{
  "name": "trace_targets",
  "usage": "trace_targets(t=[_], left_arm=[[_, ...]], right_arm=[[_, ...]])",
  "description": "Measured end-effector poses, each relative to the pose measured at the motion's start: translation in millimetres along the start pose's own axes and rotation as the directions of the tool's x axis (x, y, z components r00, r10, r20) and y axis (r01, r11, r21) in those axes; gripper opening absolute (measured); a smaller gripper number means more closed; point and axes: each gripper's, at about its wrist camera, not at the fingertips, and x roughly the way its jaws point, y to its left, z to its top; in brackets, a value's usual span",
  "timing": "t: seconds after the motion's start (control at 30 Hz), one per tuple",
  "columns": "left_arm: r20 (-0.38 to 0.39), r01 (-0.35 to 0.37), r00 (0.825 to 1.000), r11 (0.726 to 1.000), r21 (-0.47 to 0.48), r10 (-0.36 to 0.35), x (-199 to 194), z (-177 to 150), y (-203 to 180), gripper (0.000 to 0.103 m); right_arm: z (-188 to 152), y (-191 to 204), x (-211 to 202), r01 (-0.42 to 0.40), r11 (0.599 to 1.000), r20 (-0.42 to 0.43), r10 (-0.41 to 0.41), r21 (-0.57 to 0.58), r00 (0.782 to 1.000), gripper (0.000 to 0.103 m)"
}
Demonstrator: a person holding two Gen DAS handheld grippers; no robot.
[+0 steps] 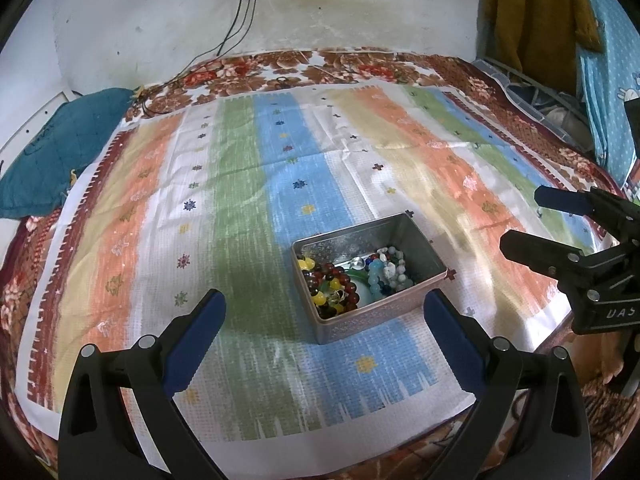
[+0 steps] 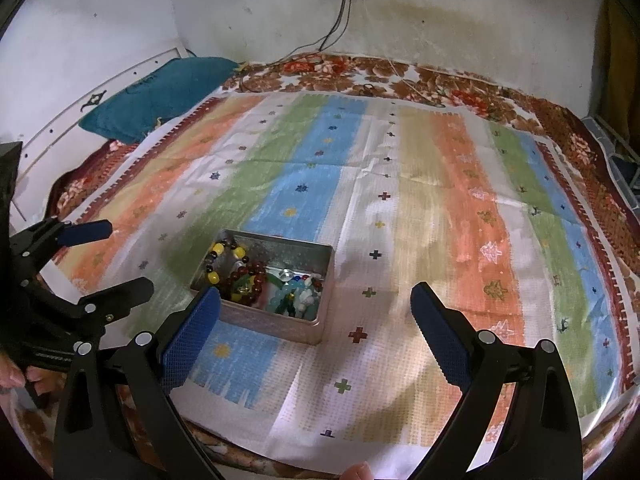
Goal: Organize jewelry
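Note:
A silver metal box [image 1: 380, 312] [image 2: 272, 322] sits on the striped cloth, lid off, filled with bead bracelets [image 1: 340, 284] [image 2: 240, 276] in red, yellow, blue and white. My left gripper [image 1: 324, 308] hovers open just in front of the box, nothing between its blue pads. In the right wrist view my right gripper [image 2: 316, 304] is open too, its left finger at the box's near corner. Each gripper also shows in the other's view: the right gripper [image 1: 520, 220] at the right edge, the left gripper [image 2: 128, 256] at the left edge.
A striped cloth [image 1: 240, 200] [image 2: 400, 200] covers a floral bedspread [image 1: 320, 68]. A teal pillow [image 1: 60, 152] [image 2: 160, 96] lies at the far left. Cables [image 1: 240, 20] hang from a wall socket onto the bed. Clothes [image 1: 536, 20] hang at the right.

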Motion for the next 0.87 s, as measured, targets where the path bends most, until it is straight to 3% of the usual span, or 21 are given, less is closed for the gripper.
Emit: trace_targets(t=[0.87], left_arm=[[-0.01,-0.01,1.0,1.0,0.022,0.011,1.9,-3.4,-4.1,0.097]], right_arm=[[-1.9,7.9,0.7,0.0,1.0,-0.005,0.0,-0.016,1.0,0.097]])
